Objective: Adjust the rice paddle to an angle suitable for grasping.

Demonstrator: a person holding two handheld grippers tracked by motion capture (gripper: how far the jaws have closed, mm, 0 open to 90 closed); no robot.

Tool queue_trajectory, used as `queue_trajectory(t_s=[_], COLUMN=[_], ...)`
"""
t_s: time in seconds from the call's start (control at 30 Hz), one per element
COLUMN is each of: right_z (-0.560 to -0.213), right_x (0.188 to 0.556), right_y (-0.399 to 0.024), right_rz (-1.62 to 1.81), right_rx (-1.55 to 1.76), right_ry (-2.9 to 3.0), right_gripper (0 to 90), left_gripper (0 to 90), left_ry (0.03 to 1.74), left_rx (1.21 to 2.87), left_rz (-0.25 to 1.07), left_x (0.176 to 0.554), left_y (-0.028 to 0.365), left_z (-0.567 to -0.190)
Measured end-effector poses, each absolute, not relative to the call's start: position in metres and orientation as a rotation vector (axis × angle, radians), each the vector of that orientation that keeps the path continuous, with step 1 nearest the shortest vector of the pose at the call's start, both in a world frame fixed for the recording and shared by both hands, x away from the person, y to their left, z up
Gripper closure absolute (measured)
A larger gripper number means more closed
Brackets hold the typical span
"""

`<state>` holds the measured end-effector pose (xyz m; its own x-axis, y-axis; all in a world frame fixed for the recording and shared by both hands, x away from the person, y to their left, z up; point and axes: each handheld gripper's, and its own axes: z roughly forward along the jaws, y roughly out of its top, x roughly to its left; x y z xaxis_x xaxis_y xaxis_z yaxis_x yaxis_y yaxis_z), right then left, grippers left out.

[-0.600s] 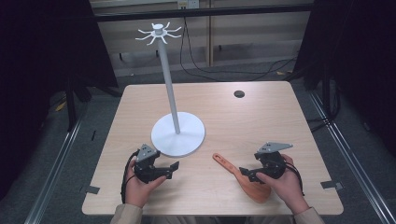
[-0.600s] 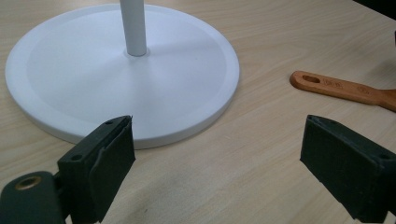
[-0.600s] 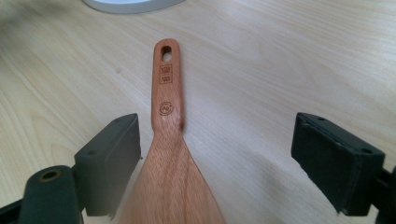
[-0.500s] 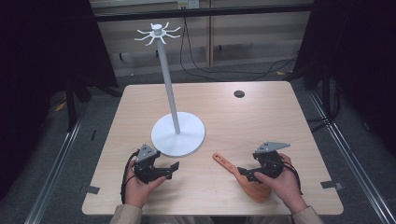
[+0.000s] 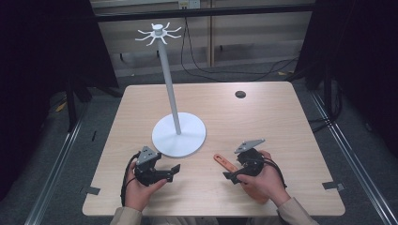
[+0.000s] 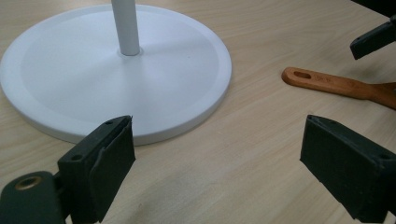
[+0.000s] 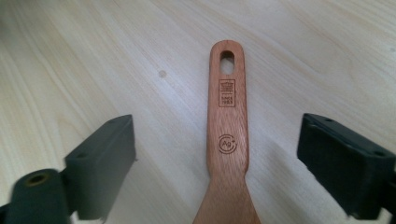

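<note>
Wooden spatula (image 7: 228, 140) flat on tabletop (image 5: 281, 122), frame centre — light, stiff, smooth; grip the narrow handle (above blade). Right hand-held gripper (image 7: 217, 168) jaws apart, straddling it; left hand-held gripper (image 6: 215, 172) apart, empty.

This looks like a lab recording bay: a bare wooden desk (image 5: 281, 122) ringed by black curtains (image 5: 42, 70), metal floor rails (image 5: 56, 178), loose cables (image 5: 220, 70) and tape marks (image 5: 331, 185).

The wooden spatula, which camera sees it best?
The right gripper view: the wooden spatula lies flat between the open jaws, its hanging hole and stamped marks sharp. The left gripper view catches just the handle at the right edge. In the high view the right hand covers most of it.
</note>
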<state>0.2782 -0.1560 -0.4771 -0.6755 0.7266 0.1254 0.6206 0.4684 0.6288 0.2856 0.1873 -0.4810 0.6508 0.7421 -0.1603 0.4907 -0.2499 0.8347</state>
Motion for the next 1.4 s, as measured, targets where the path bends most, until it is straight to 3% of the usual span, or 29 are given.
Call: queue_trajectory(t_s=[0.4, 0.77, 0.8, 0.83, 0.87, 1.17, 1.4], right_z=[-0.474, -0.482, -0.481, -0.481, -0.479, -0.479, -0.474], right_x=[0.295, 0.304, 0.305, 0.305, 0.306, 0.305, 0.304], right_y=[-0.138, -0.129, -0.126, -0.126, -0.124, -0.123, -0.141], right_rz=[0.833, 0.69, 0.675, 0.675, 0.663, 0.67, 0.918], right_rx=[1.224, 1.206, 1.216, 1.216, 1.213, 1.282, 1.352], right_ry=[2.575, 2.623, 2.626, 2.626, 2.633, 2.604, 2.483], right_gripper=[40.5, 51.4, 57.6, 57.6, 66.0, 67.2, 67.2], left_gripper=[10.3, 10.4, 10.4, 10.4, 10.4, 10.6, 10.9], left_ry=[0.969, 0.96, 0.961, 0.963, 0.962, 0.949, 0.945], left_rx=[1.914, 1.921, 1.92, 1.918, 1.921, 1.916, 1.922], left_rz=[0.329, 0.337, 0.337, 0.339, 0.338, 0.347, 0.349], left_x=[0.286, 0.286, 0.286, 0.285, 0.285, 0.282, 0.284], left_y=[0.187, 0.188, 0.188, 0.188, 0.188, 0.185, 0.186], left_z=[-0.481, -0.48, -0.48, -0.48, -0.48, -0.478, -0.479])
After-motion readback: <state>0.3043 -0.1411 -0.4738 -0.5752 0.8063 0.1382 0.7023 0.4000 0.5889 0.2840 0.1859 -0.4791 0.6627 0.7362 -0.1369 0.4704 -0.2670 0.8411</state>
